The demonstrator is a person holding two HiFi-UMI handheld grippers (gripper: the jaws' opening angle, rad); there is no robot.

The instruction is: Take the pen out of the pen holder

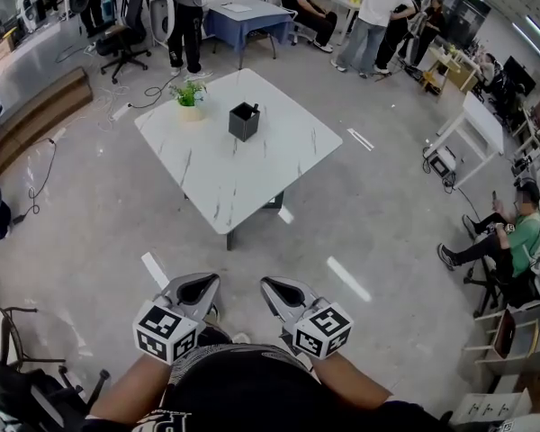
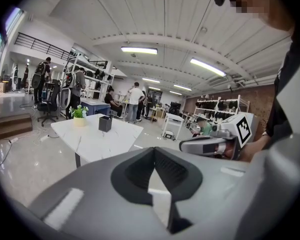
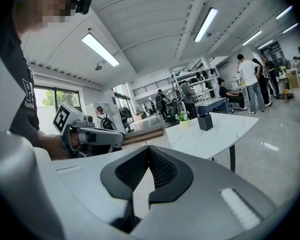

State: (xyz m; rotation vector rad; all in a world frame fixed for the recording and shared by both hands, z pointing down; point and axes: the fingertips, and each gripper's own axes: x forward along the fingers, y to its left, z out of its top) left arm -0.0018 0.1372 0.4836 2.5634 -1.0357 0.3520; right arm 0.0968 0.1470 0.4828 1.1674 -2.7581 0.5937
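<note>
Well back from the white marble surface [image 1: 252, 176], the left gripper [image 1: 196, 288] and the right gripper [image 1: 285, 292] hang side by side close to the person's body, above the grey floor [image 1: 378, 232]. In each gripper view the fingers [image 2: 135, 173] meet at their tips with nothing between them; the right pair [image 3: 167, 173] stands the same way. The black square pen holder [image 1: 244, 121] stands upright near the middle of the surface, just beside a small potted plant [image 1: 190, 95]. Its contents are too small to make out. Both grippers are well apart from it.
</note>
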